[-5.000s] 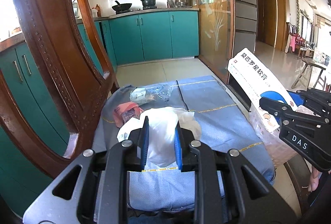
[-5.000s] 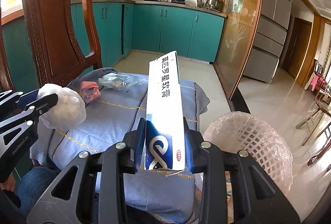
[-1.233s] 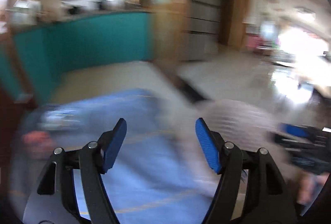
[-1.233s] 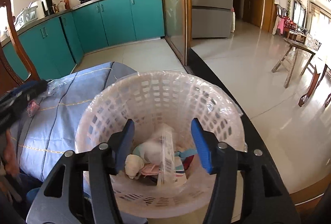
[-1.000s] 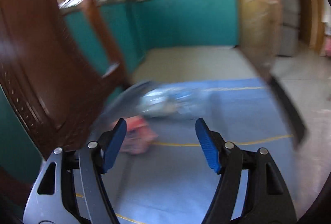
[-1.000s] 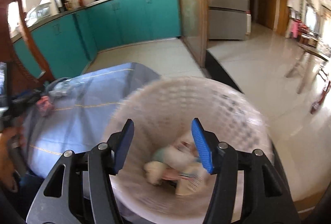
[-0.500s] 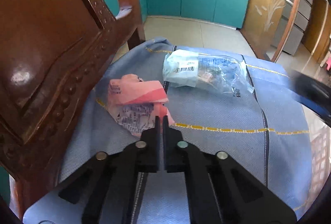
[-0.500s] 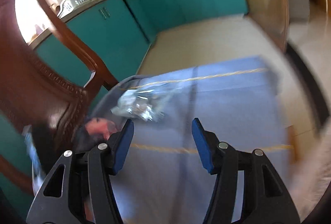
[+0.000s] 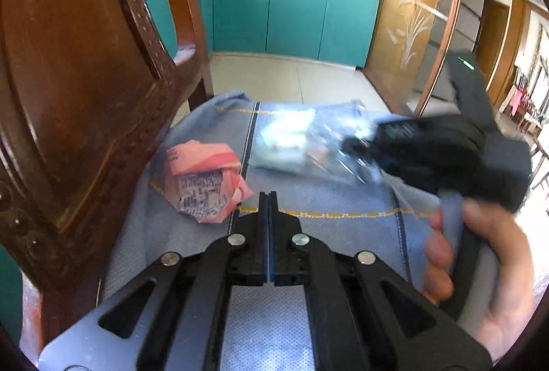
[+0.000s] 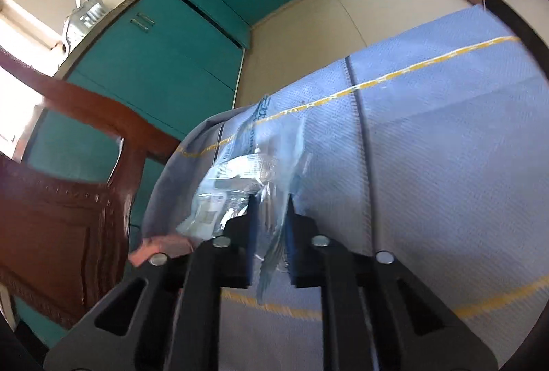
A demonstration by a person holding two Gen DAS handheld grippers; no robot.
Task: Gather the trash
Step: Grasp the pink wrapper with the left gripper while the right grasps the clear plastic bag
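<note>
The left gripper [image 9: 268, 199] sits nearest the camera in the left wrist view, its fingers pressed flat together with nothing visible between them. It rests just above the blue cloth [image 9: 329, 196] that covers the seat. The tip lies just beside the right edge of the crumpled pink wrapper [image 9: 206, 180]; whether a corner of the wrapper is pinched cannot be told from this angle.

The right gripper [image 10: 271, 210] is set narrow, its fingers closed around a fold of the clear plastic bag [image 10: 240, 172]. The bag lies on the cloth beyond the pink wrapper, near the far edge of the seat, and looks blurred in the left wrist view.

Step in hand, as judged: secure both remaining pieces of trash for removal

1. Confirm that the right fingers grip the film itself and not the cloth beneath. Thin film slips; take a bunched fold, not a single layer.
2. Lift the bag straight up. If the cloth rises with it, release and grip again higher.
3. For the wrapper, open the left fingers, straddle a raised crease, then close.
4. Keep both loads clear of the wooden chair back [image 9: 85, 69] on the left

No bin is in view, so the drop point must be located before carrying
</note>
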